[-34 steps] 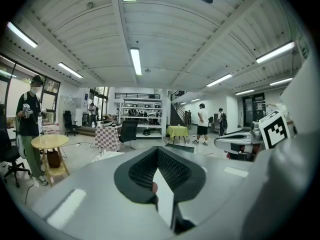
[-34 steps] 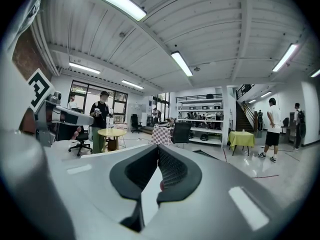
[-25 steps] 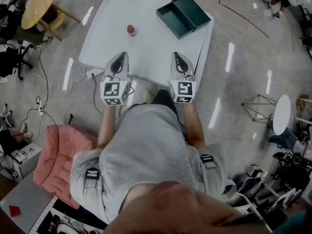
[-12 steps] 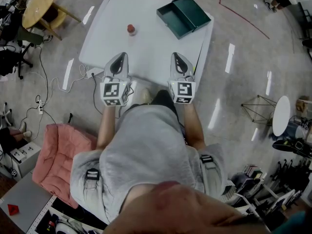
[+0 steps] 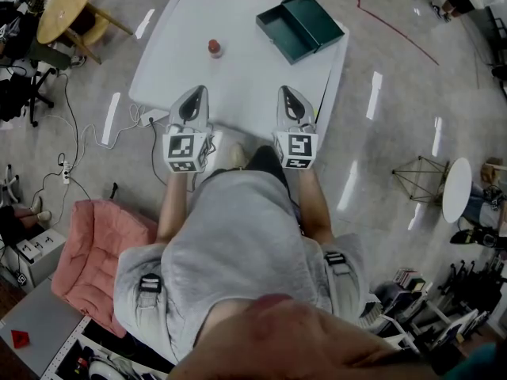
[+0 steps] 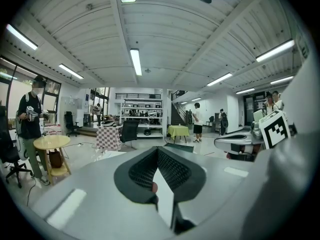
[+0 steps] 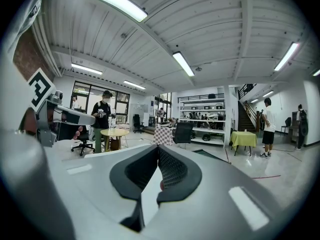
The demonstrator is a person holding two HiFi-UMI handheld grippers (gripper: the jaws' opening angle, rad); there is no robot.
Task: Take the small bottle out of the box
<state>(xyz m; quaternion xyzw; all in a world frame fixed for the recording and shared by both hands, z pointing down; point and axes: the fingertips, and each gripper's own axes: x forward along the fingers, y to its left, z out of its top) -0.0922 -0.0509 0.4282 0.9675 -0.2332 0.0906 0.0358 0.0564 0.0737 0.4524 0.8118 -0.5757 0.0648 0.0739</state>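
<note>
We see a white table [image 5: 238, 85] at top centre of the head view. The bottle [image 5: 213, 48], red cap, stands upright on the table toward its upper left, outside the box [image 5: 299, 25]. The box is green and lies open at the table's upper right corner, well apart from the bottle.

Left gripper [image 5: 195, 93] and right gripper [image 5: 288, 93] sit side by side at the table's near edge, mid-frame, both pointing up the frame toward the table. Neither touches the bottle or the box; the bottle is up-frame of the left gripper.

In the left gripper view, the left gripper [image 6: 158, 151] has its jaw tips pressed together with nothing held between them. The right gripper view shows the same: the right gripper [image 7: 158, 149] has its tips meeting and no object in them.

A round wooden table [image 5: 63, 10] is at upper left of the head view and a pink cushion [image 5: 99, 244] at lower left, both on the floor.
</note>
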